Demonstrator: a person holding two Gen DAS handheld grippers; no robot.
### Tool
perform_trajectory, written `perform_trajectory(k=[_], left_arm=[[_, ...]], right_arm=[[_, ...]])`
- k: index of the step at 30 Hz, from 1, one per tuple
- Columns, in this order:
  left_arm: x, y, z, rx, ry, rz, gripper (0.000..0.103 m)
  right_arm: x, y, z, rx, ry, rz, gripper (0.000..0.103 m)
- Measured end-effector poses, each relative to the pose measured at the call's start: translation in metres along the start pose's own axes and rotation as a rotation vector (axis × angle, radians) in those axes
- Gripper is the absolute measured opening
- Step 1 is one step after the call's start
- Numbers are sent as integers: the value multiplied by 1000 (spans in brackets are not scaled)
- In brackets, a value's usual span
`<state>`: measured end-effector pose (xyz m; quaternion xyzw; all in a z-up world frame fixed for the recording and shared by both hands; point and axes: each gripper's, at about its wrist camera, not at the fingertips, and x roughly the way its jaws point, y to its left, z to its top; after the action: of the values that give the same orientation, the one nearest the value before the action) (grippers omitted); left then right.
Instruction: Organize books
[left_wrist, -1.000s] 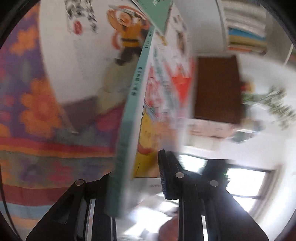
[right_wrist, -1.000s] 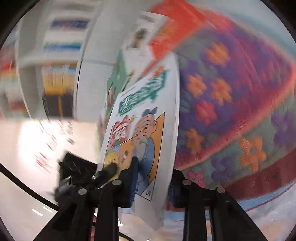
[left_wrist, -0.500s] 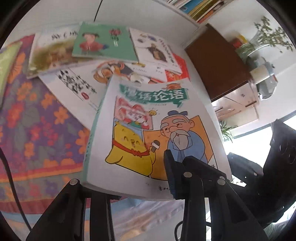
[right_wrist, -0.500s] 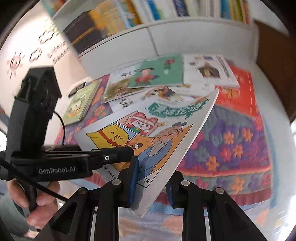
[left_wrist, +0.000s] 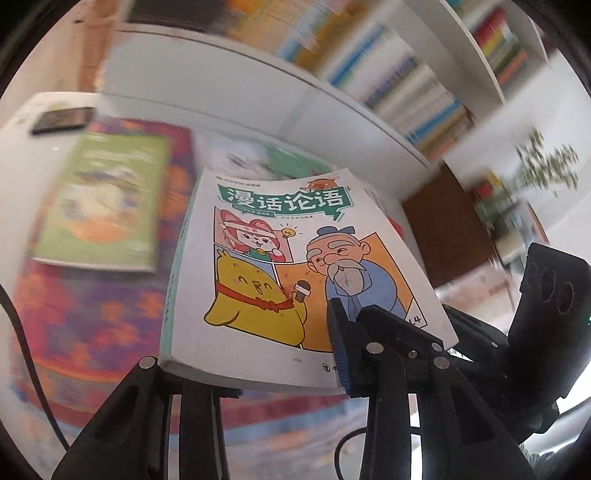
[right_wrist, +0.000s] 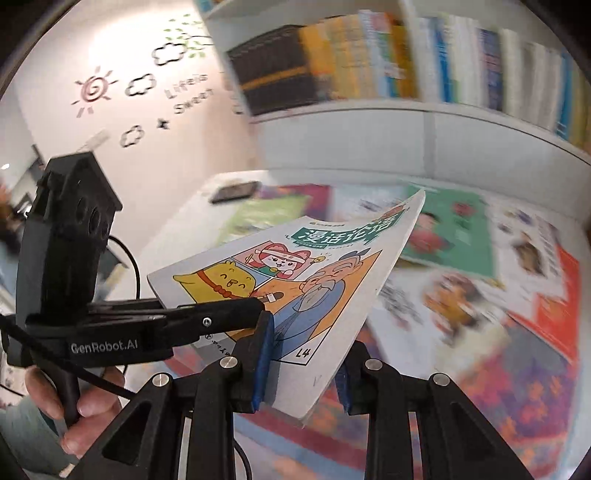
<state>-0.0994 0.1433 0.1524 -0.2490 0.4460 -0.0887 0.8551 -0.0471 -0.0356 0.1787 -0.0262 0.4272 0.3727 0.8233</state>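
Both sets of jaws clamp the comic book (left_wrist: 295, 266) — left gripper (left_wrist: 255, 373) at its bottom edge, right gripper (right_wrist: 303, 373) at its lower corner — held above the floral cloth (left_wrist: 92, 317); green book (left_wrist: 107, 199) at 10 o'clock.

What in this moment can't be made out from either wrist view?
- Left wrist: titles on the shelved book spines, smeared by motion blur.
- Left wrist: cover of the green flat book on the floral cloth, blurred.
- Right wrist: covers of the loose books behind, blurred.
- Both views: underside of the held white cartoon-cover comic book, and the table beneath it, hidden by the book itself.
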Motion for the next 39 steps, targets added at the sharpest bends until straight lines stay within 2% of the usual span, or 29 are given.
perform_trajectory(k=[6, 10, 13, 20, 25, 32, 39], left_arm=[[-25, 83, 26, -90, -70, 84, 33], [-16, 131, 42, -136, -63, 118, 33], [2, 160, 55, -161, -32, 112, 33], [40, 189, 79, -186, 47, 40, 34], [60, 201, 75, -212, 107, 43, 38], [64, 215, 64, -247, 159, 43, 37], [42, 225, 40, -246, 179, 59, 38]], right_arm=[[77, 57, 44, -53, 33, 110, 28], [133, 78, 63, -40, 86, 156, 29], [172, 78, 72, 4, 125, 160, 28], [223, 41, 81, 195, 170, 187, 29], [244, 31, 81, 226, 209, 163, 29], [261, 34, 73, 233, 243, 140, 29], [268, 31, 75, 247, 279, 116, 30]])
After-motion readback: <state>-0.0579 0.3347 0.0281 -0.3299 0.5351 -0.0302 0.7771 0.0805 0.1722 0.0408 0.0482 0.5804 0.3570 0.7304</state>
